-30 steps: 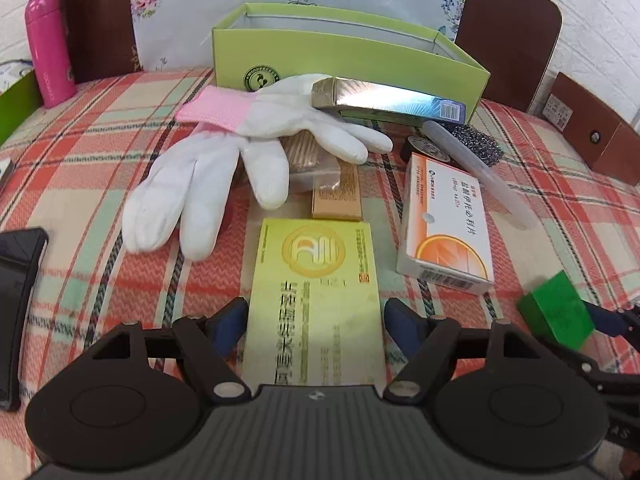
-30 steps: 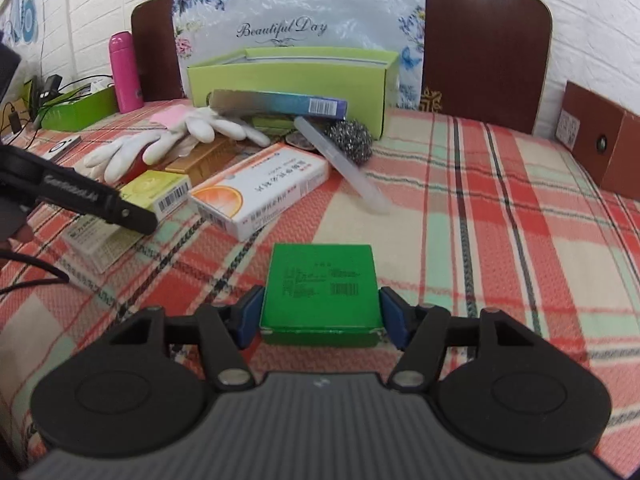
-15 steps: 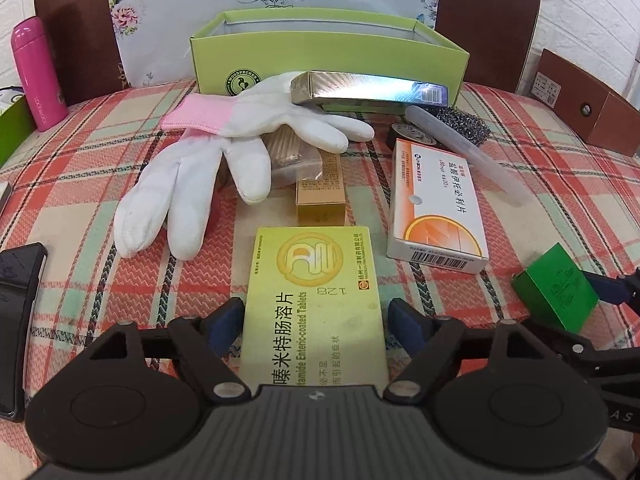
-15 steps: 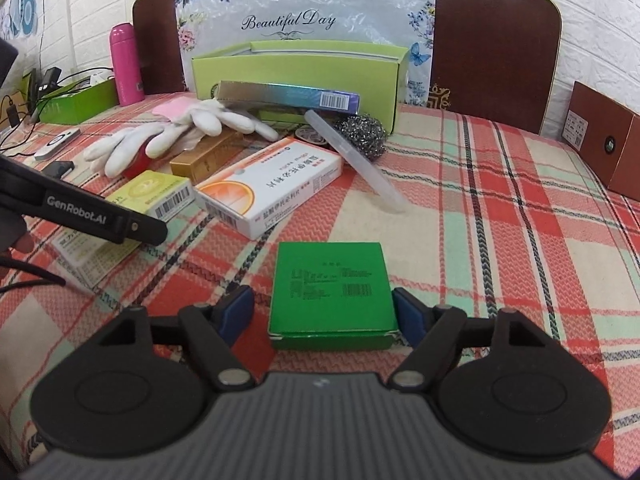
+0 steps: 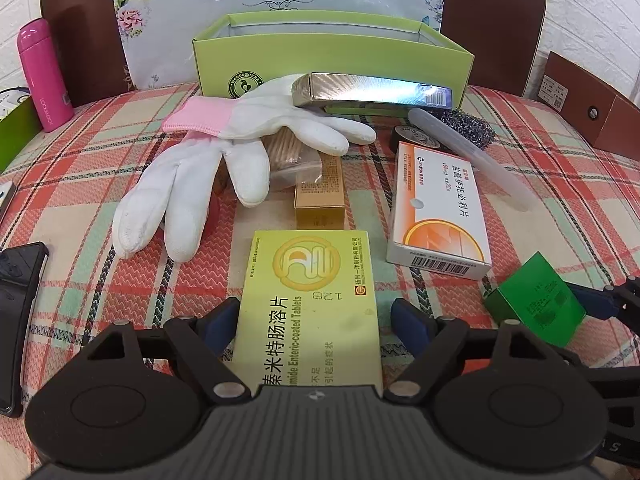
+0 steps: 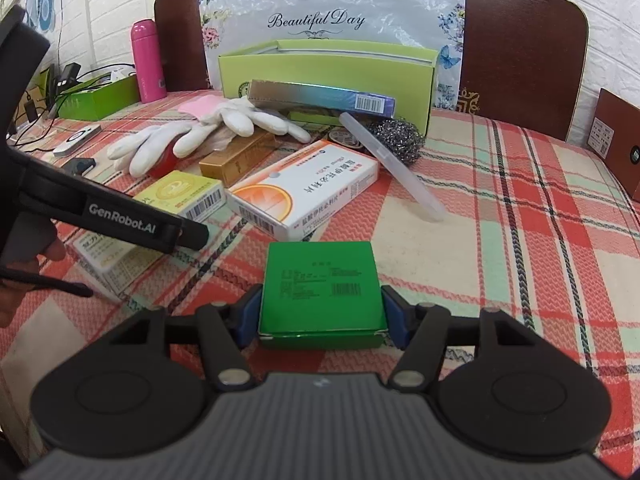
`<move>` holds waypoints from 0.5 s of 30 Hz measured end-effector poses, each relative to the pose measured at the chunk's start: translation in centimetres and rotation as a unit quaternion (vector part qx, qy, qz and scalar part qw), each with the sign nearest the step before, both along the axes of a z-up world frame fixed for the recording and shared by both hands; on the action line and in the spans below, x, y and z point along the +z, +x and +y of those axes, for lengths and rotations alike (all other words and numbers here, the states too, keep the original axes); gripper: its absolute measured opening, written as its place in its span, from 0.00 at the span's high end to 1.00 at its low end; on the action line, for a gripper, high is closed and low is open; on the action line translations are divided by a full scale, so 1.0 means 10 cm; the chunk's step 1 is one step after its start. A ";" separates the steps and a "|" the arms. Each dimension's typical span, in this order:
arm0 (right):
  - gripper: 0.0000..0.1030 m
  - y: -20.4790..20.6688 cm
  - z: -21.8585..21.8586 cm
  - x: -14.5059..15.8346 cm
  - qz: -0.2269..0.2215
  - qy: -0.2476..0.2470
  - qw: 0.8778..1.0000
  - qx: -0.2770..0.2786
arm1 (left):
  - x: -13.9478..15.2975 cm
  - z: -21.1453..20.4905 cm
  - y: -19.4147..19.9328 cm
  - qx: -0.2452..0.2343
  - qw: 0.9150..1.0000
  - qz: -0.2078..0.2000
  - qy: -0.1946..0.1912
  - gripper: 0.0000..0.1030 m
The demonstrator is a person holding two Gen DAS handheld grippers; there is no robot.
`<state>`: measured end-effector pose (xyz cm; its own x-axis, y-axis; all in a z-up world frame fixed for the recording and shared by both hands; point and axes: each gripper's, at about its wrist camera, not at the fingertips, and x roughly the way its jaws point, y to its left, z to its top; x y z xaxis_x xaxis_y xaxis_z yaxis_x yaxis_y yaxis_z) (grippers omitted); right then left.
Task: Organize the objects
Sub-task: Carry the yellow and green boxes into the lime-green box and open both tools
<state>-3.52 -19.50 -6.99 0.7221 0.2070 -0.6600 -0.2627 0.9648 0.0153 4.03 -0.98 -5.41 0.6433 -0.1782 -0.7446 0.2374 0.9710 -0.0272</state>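
Observation:
A yellow-green tablet box (image 5: 312, 280) lies flat on the plaid tablecloth (image 5: 80, 184) between the jaws of my left gripper (image 5: 316, 316). That gripper is open, and a gap shows at its right pad. A small green box (image 6: 320, 284) sits between the blue pads of my right gripper (image 6: 322, 314). Its jaws are closing and both pads lie against the box's sides. The left wrist view has the green box (image 5: 536, 296) at the right edge. In the right wrist view the left gripper's fingers (image 6: 192, 236) reach over the yellow box (image 6: 180, 192).
An open lime-green carton (image 5: 332, 60) stands at the back. In front of it lie white gloves (image 5: 224, 160), a gold box (image 5: 320, 196), an orange-and-white medicine box (image 5: 440, 216), a long silver-blue box (image 5: 372, 90), a clear tube (image 5: 472, 156) and a steel scourer (image 5: 472, 124). A pink bottle (image 5: 40, 76) stands far left.
The right jaws stood clear of the green box half a second ago and have come back against its sides. The left jaws stand slightly wider around the yellow box.

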 end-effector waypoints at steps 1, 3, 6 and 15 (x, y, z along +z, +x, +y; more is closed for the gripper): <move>0.40 0.00 0.00 0.00 0.000 0.001 1.000 -0.001 | 0.00 0.00 0.00 0.000 1.000 -0.001 0.000 0.19; 0.41 0.00 0.00 0.00 0.000 0.002 1.000 -0.002 | 0.02 -0.01 -0.01 -0.002 1.000 -0.004 0.001 0.31; 0.42 -0.02 0.01 0.01 -0.003 0.004 1.000 0.002 | 0.04 0.00 -0.01 -0.001 1.000 0.000 -0.003 0.33; 0.42 -0.03 -0.02 0.23 -0.034 0.034 0.999 0.008 | 0.24 0.01 -0.08 -0.018 0.999 -0.006 -0.037 0.34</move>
<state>-3.87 -19.75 -4.70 0.7608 0.2614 -0.5941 -0.2811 0.9577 0.0614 3.26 -0.89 -2.98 0.6444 -0.2560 -0.7206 0.2726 0.9573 -0.0963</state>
